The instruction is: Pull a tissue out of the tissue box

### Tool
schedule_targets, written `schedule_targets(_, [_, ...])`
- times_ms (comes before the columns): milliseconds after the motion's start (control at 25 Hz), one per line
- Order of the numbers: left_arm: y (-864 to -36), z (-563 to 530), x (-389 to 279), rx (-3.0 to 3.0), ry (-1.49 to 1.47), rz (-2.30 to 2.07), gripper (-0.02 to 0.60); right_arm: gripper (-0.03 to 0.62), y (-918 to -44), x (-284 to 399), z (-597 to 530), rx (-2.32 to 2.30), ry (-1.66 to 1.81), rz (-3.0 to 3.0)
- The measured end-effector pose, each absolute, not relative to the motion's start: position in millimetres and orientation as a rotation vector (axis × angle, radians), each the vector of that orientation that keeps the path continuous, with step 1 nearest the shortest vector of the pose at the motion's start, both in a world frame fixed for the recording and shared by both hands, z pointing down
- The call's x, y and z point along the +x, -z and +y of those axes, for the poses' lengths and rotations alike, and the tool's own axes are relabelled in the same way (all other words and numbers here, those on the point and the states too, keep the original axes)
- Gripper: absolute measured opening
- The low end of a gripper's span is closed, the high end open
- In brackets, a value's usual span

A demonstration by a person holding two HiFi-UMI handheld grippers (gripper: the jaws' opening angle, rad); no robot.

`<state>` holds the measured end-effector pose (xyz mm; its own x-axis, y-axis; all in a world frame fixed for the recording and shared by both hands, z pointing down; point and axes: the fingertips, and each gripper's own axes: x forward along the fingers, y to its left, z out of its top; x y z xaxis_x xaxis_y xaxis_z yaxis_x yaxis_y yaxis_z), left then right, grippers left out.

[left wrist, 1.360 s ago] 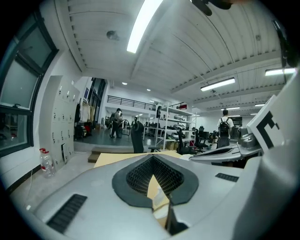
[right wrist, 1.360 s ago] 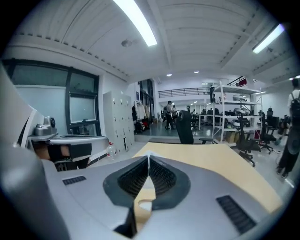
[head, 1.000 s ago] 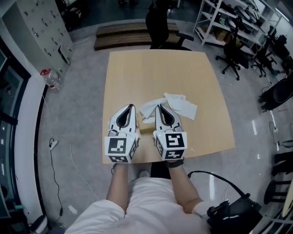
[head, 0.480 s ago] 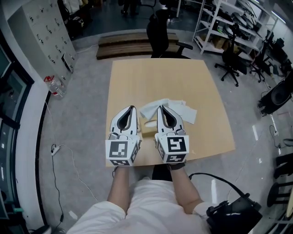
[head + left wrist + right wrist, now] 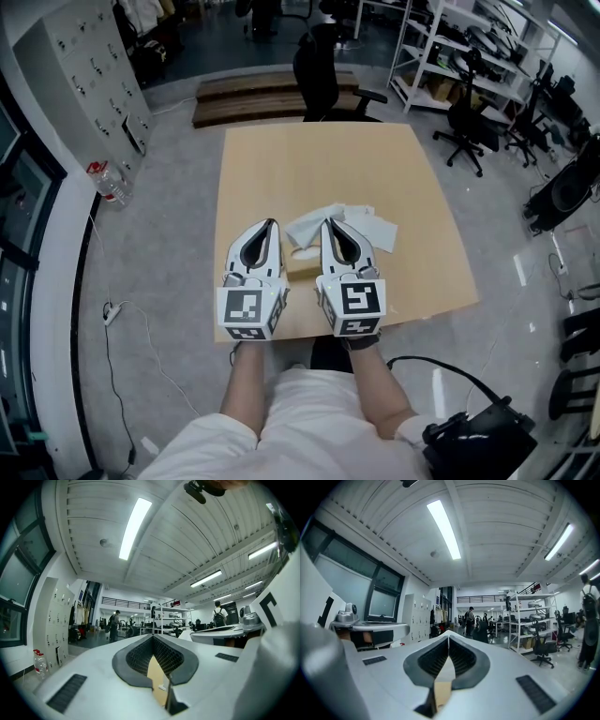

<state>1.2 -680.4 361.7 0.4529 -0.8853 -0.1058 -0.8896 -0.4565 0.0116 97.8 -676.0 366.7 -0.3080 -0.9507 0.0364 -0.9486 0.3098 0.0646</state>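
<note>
Holding the left gripper and the right gripper side by side over the near part of the table, both pointing toward the far side. Pressing both pairs of jaws fully together and clamping nothing.

Flanking the tissue box, sitting low between the two bodies close to the table's near edge. Facing a white tissue, seemingly rising from the box's far end between the two tips. Noting a few loose tissues crumpled on the wood just to the right and a little farther off. Noting beyond them the bare far half of the table, a black office chair past its far edge, and a water bottle on the floor to the left.

Judging the risks from here:
- Going in with the jaws closed like this, likely only pushing the sheet down or nudging the box rather than catching anything.
- Pinching too thin a bit of the sheet, probably tearing off a corner or slipping free.
- Pulling without the other gripper pressing on the box, possibly lifting the light box with the sheet, or dragging it over the near edge.
- Biting too deep, perhaps drawing out several sheets at once.
- Swinging wide to the right, risking sweeping the loose tissues along.
</note>
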Motion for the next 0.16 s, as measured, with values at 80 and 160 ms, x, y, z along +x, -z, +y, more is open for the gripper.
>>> schedule_targets(80, [-362.7,-679.9,0.7,-2.638,-0.151,1.615,0.002,0.008,-367.5,97.5,-674.6,1.806,0.052,-2.487])
schedule_targets(160, [-363.4,-680.2,-0.7,-2.636,-0.152,1.617,0.002,0.008,-368.4,96.6,-673.8,1.806,0.056,-2.487])
